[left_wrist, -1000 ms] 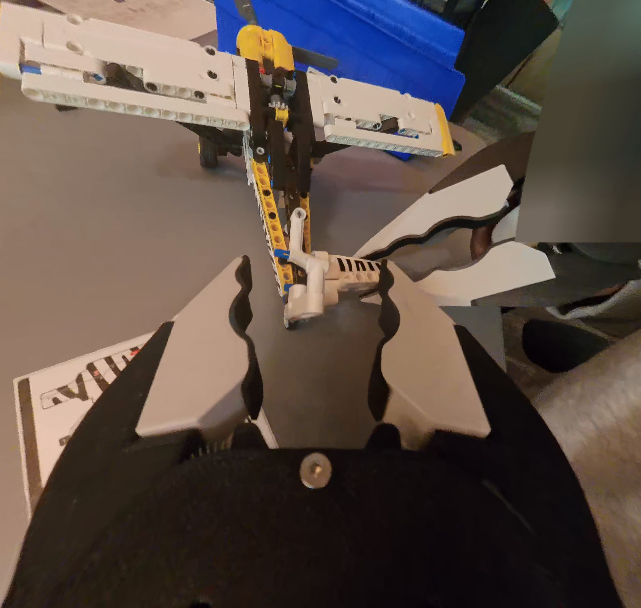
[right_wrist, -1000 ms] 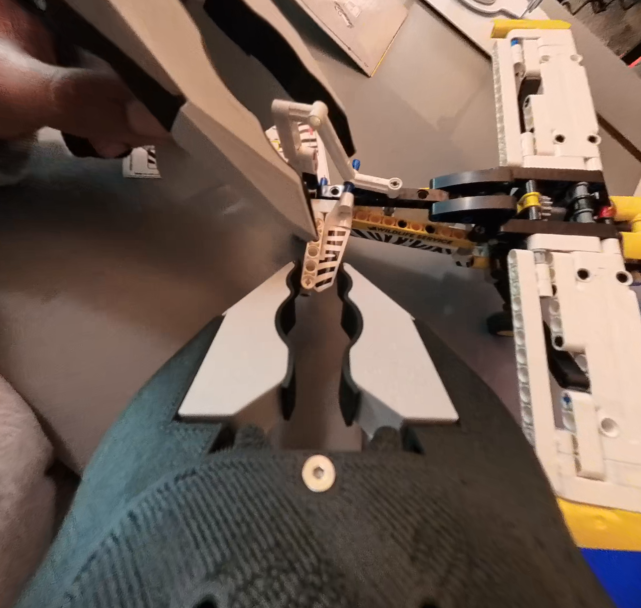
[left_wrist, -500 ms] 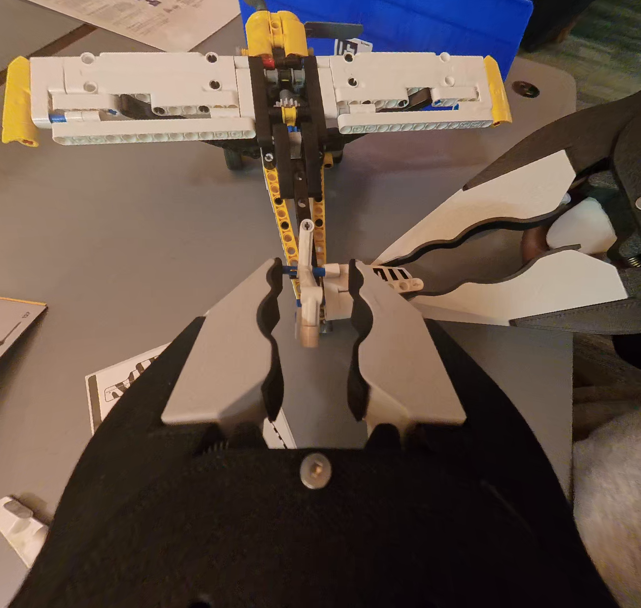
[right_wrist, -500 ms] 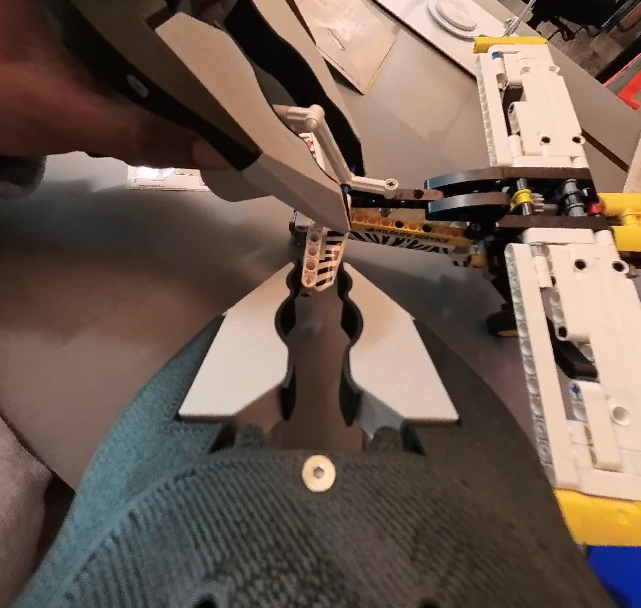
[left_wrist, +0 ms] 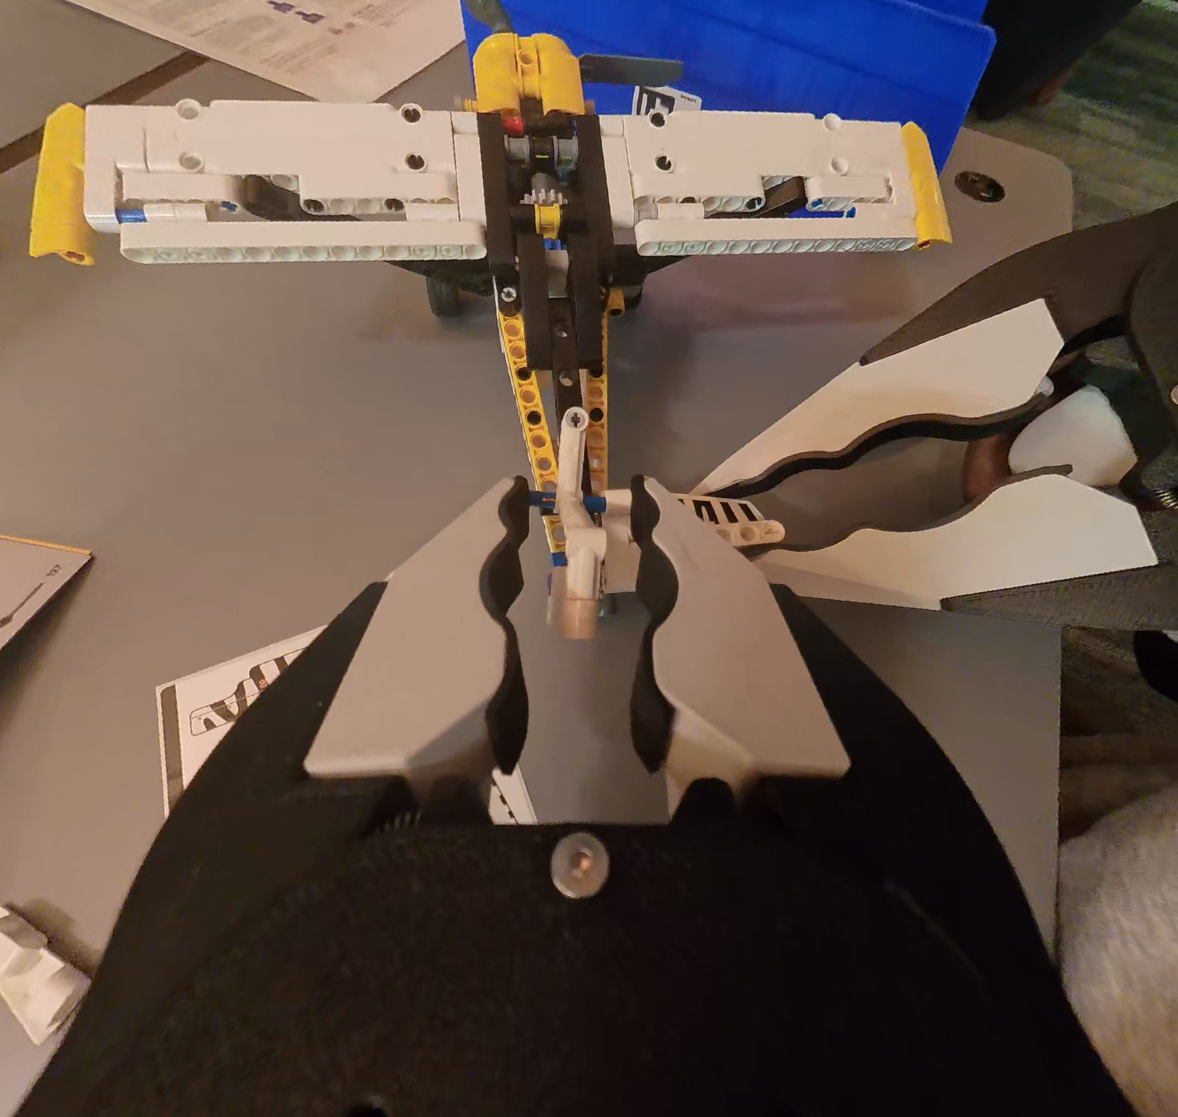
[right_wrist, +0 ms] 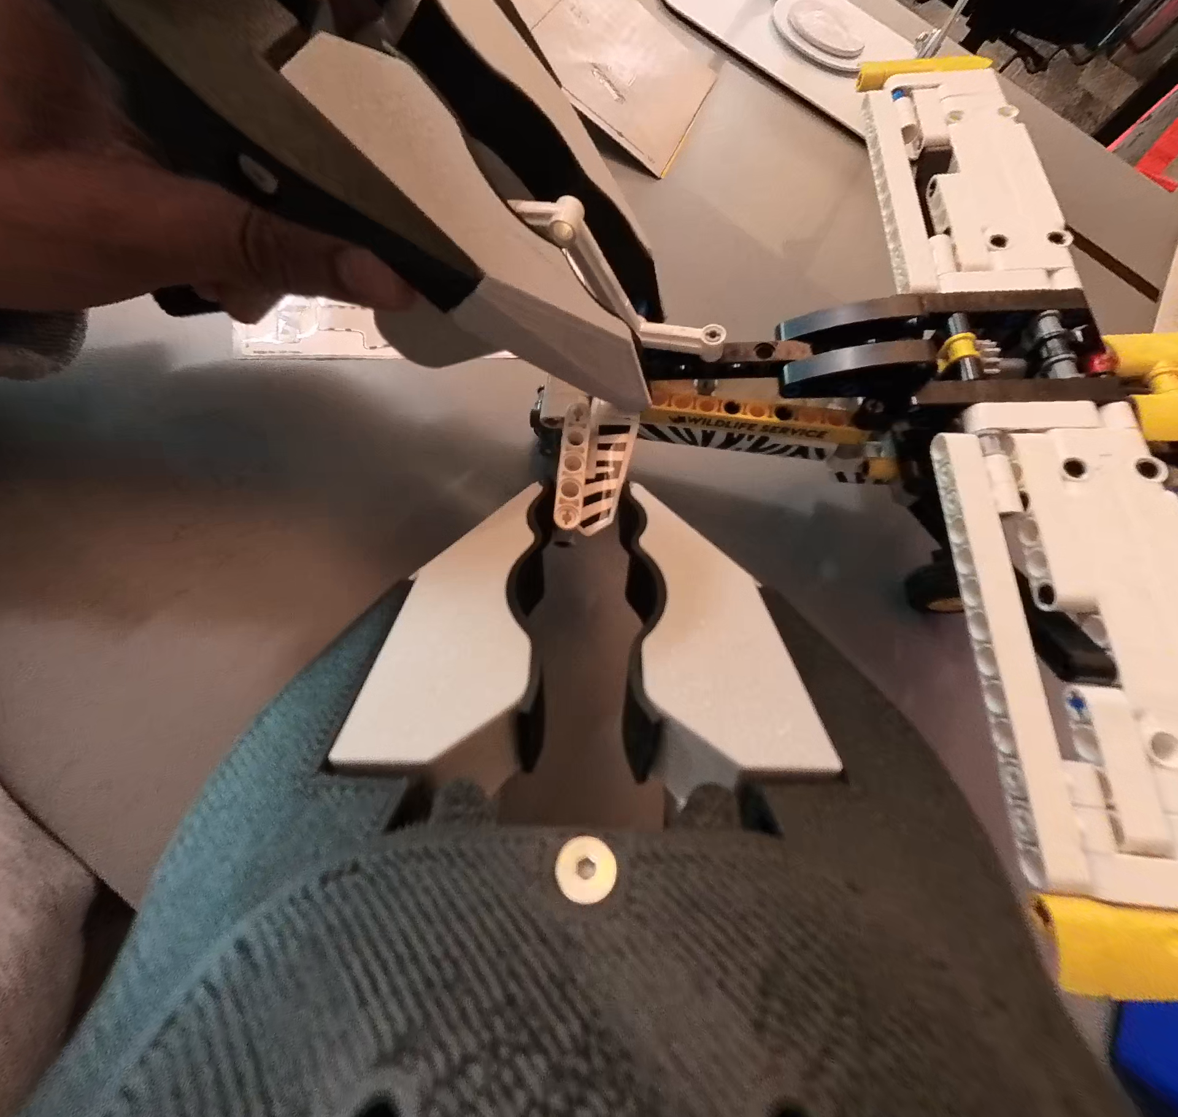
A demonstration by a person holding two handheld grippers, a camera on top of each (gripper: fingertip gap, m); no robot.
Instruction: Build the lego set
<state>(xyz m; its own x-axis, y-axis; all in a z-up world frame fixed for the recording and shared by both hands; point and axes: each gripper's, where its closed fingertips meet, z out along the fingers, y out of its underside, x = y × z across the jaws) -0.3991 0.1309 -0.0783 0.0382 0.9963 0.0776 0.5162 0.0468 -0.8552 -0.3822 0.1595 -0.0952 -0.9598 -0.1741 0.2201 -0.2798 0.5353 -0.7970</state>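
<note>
At the tail end of the lego plane (left_wrist: pixel 548 296), standing on the grey table (left_wrist: pixel 255 423), the left gripper (left_wrist: pixel 580 500) brackets the white tail assembly (left_wrist: pixel 583 551) from behind, jaws part-spread, along the fuselage axis. The right gripper (right_wrist: pixel 583 497), jaws narrowly parted, straddles the striped tail fin (right_wrist: pixel 596 468) crosswise; contact unclear.

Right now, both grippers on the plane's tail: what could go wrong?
1. The left gripper straddles the tail's thin white linkage; squeezing or twisting could pop it off its blue pins.
2. The right gripper sits at the striped tail fin; opposed pulls might detach it.
3. The plane rests on small wheels, so a push may roll it.
</note>
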